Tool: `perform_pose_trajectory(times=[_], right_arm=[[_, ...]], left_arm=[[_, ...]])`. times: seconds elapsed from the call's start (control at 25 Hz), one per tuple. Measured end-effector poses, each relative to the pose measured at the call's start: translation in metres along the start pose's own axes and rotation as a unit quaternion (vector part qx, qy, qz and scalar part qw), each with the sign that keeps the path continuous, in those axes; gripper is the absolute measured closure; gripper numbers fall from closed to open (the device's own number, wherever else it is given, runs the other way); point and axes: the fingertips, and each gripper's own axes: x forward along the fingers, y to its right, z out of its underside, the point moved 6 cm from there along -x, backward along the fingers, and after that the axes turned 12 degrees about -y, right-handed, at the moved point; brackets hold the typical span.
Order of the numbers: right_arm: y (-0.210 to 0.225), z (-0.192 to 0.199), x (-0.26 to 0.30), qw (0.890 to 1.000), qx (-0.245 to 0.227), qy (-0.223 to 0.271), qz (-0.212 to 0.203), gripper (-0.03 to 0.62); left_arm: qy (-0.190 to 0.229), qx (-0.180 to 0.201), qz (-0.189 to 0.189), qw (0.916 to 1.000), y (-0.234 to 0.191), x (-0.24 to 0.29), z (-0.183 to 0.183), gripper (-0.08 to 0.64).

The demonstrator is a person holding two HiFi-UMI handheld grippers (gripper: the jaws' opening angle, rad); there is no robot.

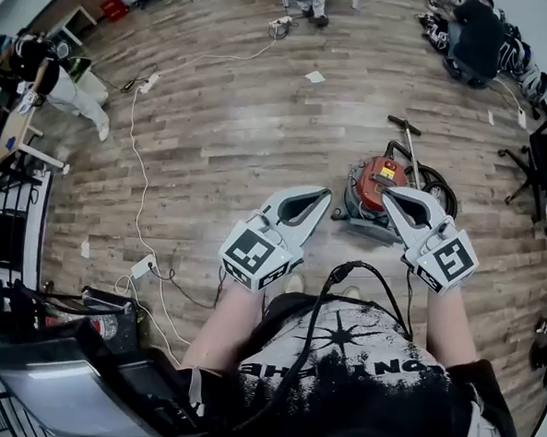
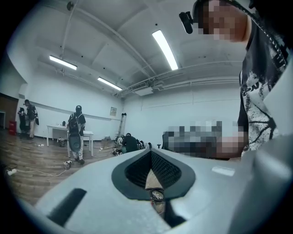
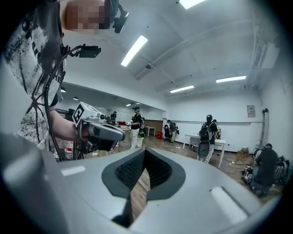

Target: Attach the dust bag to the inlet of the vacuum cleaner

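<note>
A white cable [image 1: 138, 191] trails across the wood floor [image 1: 223, 136]. The vacuum cleaner [image 1: 368, 186] stands just beyond the left gripper [image 1: 325, 196] and right gripper [image 1: 389, 192], both clenched empty.

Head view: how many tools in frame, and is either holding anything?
2. The left tool is at centre, tips toward the vacuum cleaner. The right tool is just right of it, overlapping the vacuum cleaner in the picture. Both are shut and empty. Neither is hidden.

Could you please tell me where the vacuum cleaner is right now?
In the head view, the vacuum cleaner stands on the wooden floor right of centre, just beyond the right tongs, whose tip overlaps it.
</note>
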Motion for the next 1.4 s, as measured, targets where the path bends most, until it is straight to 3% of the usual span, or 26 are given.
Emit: perform_pose_trajectory(times=[0.6,1.4], right_arm=[[0.035,0.041,-0.042,1.0,0.014,-0.016,0.007,0.588],[0.027,0.044,-0.043,0.999,0.011,-0.025,0.021,0.588]], left_arm=[[-0.017,0.004,0.019,0.9997,0.042,0.063,0.002,0.558],[-0.036,0.021,0.044,0.9982,0.046,0.068,0.0,0.558]])
